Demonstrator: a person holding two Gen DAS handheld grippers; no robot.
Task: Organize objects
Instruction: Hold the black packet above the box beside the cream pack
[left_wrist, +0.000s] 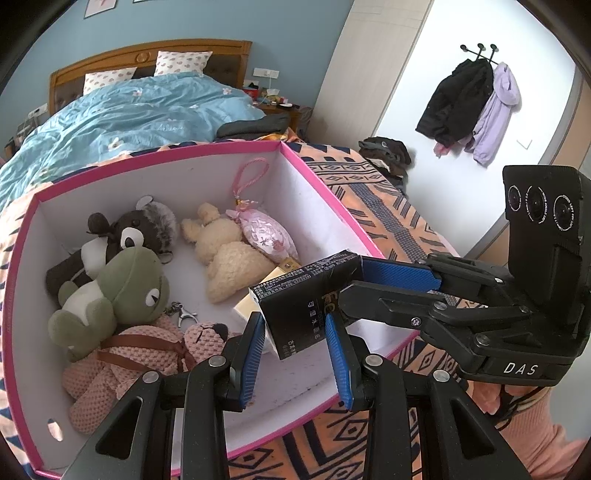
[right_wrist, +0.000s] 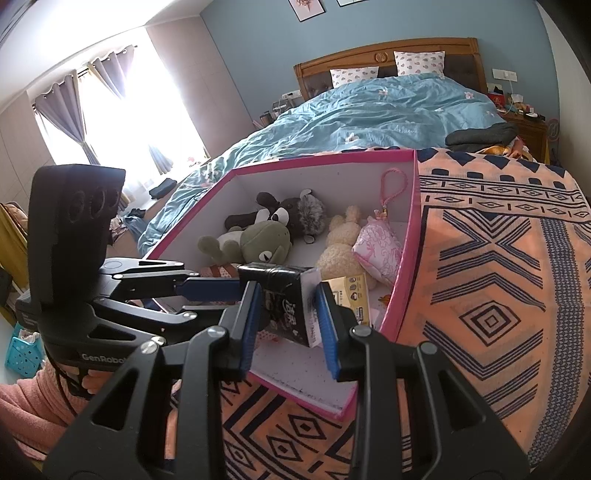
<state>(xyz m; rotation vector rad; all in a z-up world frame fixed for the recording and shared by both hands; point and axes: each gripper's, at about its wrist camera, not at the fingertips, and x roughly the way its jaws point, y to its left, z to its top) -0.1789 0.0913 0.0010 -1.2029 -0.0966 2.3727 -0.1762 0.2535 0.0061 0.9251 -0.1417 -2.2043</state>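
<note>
A small black carton with white print hangs over the near corner of a pink-rimmed white box. My left gripper is shut on its lower end, blue pads on both sides. My right gripper comes in from the right and is shut on its upper end. In the right wrist view the black carton sits between the right gripper's pads, with the left gripper clamping it from the left. Inside the box lie a green frog plush, a dark plush, a cream plush, a pink sachet and a yellow packet.
The box rests on an orange patterned blanket at the foot of a bed with a blue duvet. Coats hang on the wall at the right. A person's pink sleeve is behind the right gripper. A blue basket stands on the floor.
</note>
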